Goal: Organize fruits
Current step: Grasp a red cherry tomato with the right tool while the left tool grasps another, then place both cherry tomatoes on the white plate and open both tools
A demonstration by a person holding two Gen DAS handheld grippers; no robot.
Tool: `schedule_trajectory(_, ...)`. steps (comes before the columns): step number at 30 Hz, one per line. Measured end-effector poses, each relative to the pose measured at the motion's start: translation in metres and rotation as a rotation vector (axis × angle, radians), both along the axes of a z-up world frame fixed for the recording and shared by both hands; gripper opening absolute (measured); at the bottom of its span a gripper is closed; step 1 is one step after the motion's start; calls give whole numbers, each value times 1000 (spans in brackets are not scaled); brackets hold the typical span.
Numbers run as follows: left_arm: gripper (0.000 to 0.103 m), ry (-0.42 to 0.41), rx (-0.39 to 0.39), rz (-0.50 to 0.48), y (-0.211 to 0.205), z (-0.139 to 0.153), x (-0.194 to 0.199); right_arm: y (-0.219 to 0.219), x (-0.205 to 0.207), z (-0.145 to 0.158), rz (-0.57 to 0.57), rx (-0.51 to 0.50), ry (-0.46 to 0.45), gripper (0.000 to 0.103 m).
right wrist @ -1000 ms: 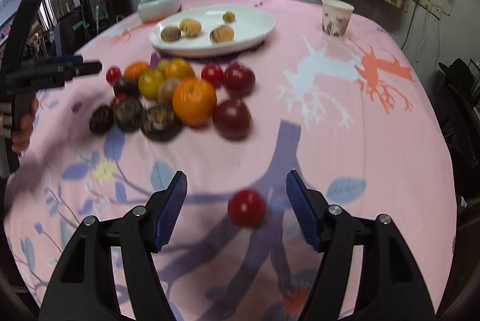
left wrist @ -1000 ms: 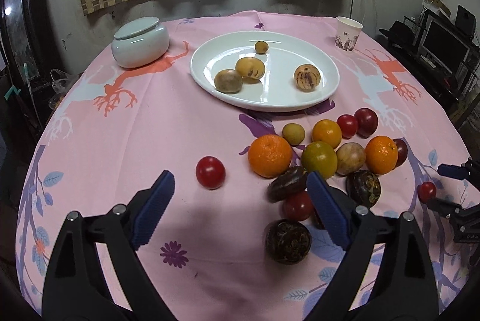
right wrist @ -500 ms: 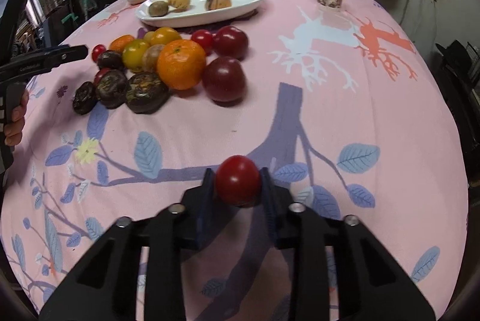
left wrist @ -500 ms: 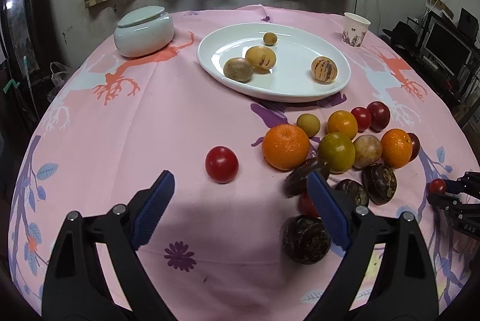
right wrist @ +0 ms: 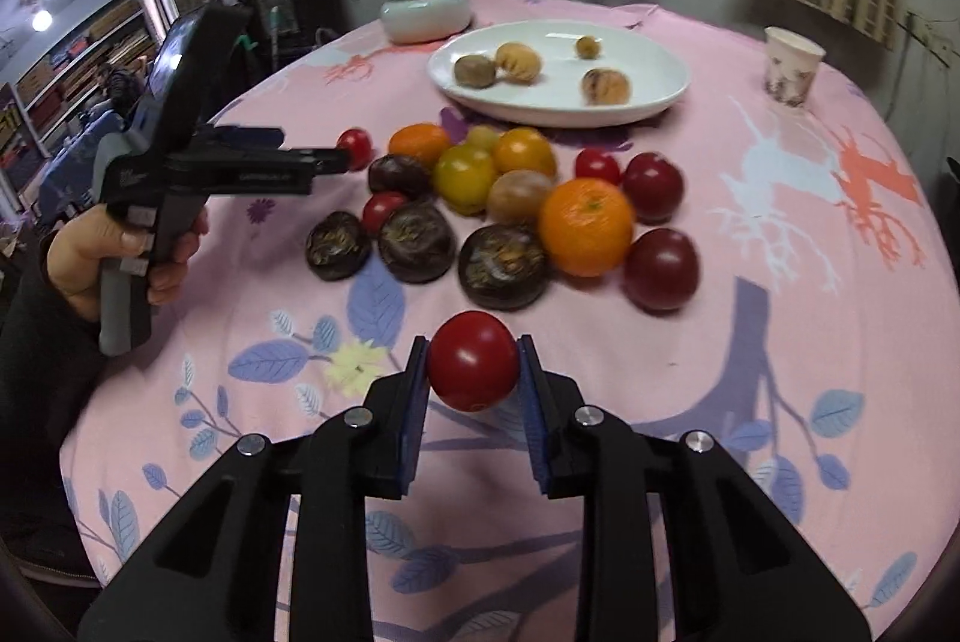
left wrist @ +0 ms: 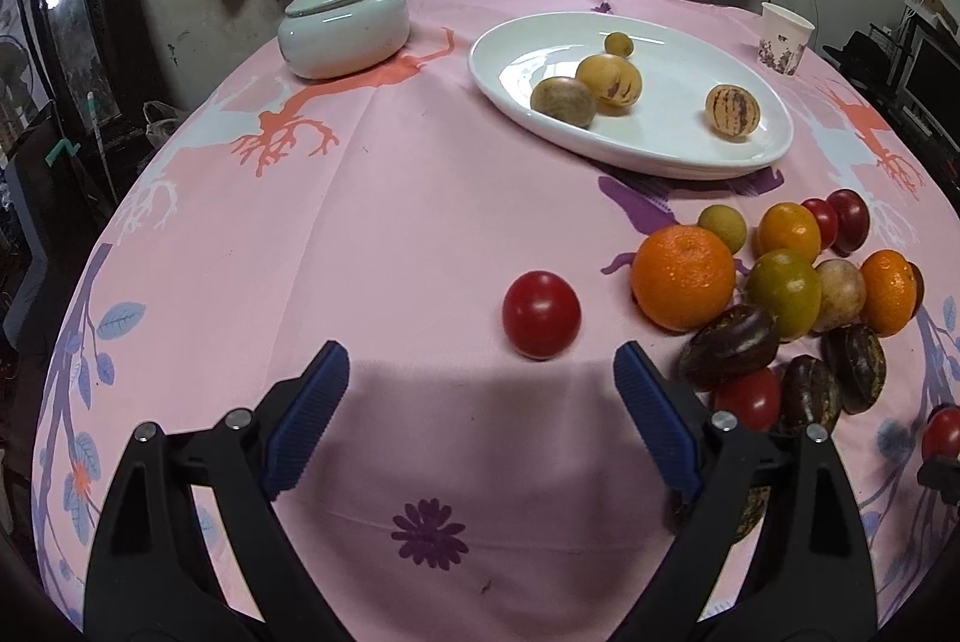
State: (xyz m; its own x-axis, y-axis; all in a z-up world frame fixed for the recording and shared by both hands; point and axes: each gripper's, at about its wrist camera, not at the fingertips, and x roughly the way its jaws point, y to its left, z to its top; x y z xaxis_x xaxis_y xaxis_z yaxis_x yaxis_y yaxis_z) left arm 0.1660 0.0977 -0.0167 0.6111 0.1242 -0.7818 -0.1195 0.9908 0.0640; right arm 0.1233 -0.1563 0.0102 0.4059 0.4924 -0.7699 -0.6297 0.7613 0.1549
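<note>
Pink tablecloth (right wrist: 750, 282), right tongs (right wrist: 474, 372) clamping red tomato (right wrist: 473, 369), left tongs (left wrist: 480, 390) spread

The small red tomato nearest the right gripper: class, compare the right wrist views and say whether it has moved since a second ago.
Yes. The small red tomato lay free on the pink tablecloth; the right gripper closed on it and has carried it toward the fruit pile.
</note>
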Motion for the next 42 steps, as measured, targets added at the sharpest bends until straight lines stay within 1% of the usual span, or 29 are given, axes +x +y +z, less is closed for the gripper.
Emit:
schedule_trajectory(3,90,22,-5,39,5,-5,5,-2,1,-4,6,12,21,29)
schedule_trajectory(5,88,48,-4,39,4,-9,10,-4,0,-2,13,30,24,29)
schedule_trajectory(6,81,63,4,34,2,-11,13,-5,-1,-2,19,37,27,29)
schedule_trajectory(7,77,78,13,28,0,-12,15,-4,-2,-3,27,39,32,29)
schedule_trajectory(8,77,78,23,27,-2,-11,17,-4,-3,-4,33,39,36,29)
schedule_trajectory(9,74,80,37,23,-5,-10,19,-3,-4,-5,40,37,40,29)
schedule_trajectory(10,68,83,52,10,-8,-10,21,-2,-6,-6,48,32,42,29)
schedule_trajectory(11,64,82,58,-3,-10,-10,23,0,-7,-7,54,32,44,29)
schedule_trajectory(12,57,81,50,-12,-10,-10,24,0,-7,-7,57,33,45,29)
schedule_trajectory(13,49,80,35,-18,-10,-10,25,0,-7,-6,60,35,44,29)
schedule_trajectory(14,43,79,10,-33,-10,-10,26,0,-8,-6,61,36,43,29)
schedule_trajectory(15,32,80,-14,-46,-11,-10,27,-1,-8,-5,61,37,41,29)
schedule_trajectory(16,30,81,-24,-47,-11,-9,26,-2,-8,-5,59,40,39,29)
schedule_trajectory(20,30,83,-12,-22,-17,-9,20,-3,-7,-5,53,38,35,29)
schedule_trajectory(24,29,66,-34,-35,-20,-3,11,-4,-7,-3,50,42,24,29)
schedule_trajectory(28,29,16,-29,-50,-23,14,-1,-6,-5,-3,31,44,20,29)
schedule_trajectory(33,29,-36,-50,-87,-27,37,-14,-11,1,-2,-11,42,9,29)
schedule_trajectory(38,29,-68,-56,-138,-37,53,-17,-18,11,14,-83,39,-37,29)
schedule_trajectory(42,29,-83,-60,-172,-43,63,-6,-12,31,42,-78,14,-107,29)
